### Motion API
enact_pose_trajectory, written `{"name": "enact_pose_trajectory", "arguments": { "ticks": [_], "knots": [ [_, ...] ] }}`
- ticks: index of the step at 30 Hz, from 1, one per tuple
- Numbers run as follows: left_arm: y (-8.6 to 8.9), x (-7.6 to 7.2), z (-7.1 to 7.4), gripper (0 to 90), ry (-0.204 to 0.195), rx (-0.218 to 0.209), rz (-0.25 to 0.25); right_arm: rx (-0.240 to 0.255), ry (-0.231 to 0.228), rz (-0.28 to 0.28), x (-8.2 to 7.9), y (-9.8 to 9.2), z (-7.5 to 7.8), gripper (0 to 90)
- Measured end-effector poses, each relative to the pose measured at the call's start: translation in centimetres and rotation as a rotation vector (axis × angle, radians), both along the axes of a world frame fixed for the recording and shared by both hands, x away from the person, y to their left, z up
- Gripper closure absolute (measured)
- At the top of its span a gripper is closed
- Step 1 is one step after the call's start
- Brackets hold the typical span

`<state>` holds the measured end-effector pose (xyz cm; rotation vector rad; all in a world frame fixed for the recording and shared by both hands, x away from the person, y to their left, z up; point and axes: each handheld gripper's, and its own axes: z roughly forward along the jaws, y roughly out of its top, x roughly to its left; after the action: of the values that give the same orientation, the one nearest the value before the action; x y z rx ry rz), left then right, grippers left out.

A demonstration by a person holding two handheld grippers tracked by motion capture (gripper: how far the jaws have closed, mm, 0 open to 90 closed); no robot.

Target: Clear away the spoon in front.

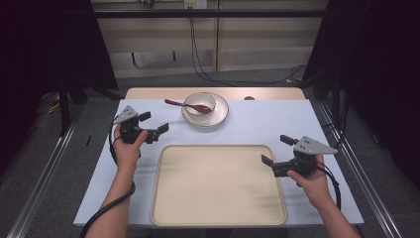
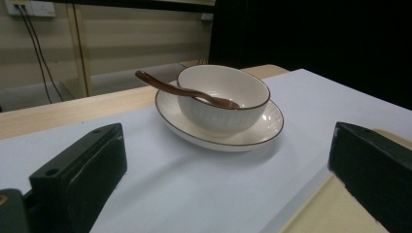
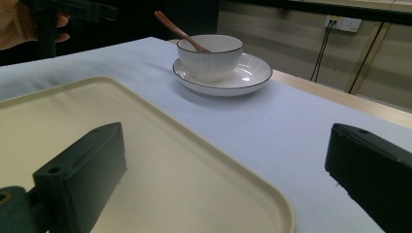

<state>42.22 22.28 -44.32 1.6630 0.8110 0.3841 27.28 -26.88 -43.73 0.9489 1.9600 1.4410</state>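
The bowl [image 1: 200, 103] sits on a saucer [image 1: 219, 117] at twelve o'clock on the tabletop [image 1: 277, 119], a wooden spoon [image 1: 181, 104] resting in it with its handle pointing toward nine. The empty tray [image 1: 218, 214] lies at six. The left tongs [image 1: 154, 126] and right tongs [image 1: 274, 150] both gape wide, holding nothing. A likely first move: approach the spoon handle squarely and close on it clear of the bowl's rim.
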Motion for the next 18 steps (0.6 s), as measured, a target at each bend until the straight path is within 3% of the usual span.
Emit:
{"name": "enact_pose_trajectory", "arguments": {
  "ticks": [2, 18],
  "knots": [
    [-0.3, 0.3, 0.0, 0.1, 0.007, 0.009, 0.026, -0.004, -0.004, 0.001, 0.0, 0.0, 0.0, 1.0],
    [-1.3, 2.1, -0.6, 0.0, 0.027, 0.03, 0.069, -0.018, -0.003, 0.03, 0.1, 0.4, -0.2, 1.5]
  ]
}}
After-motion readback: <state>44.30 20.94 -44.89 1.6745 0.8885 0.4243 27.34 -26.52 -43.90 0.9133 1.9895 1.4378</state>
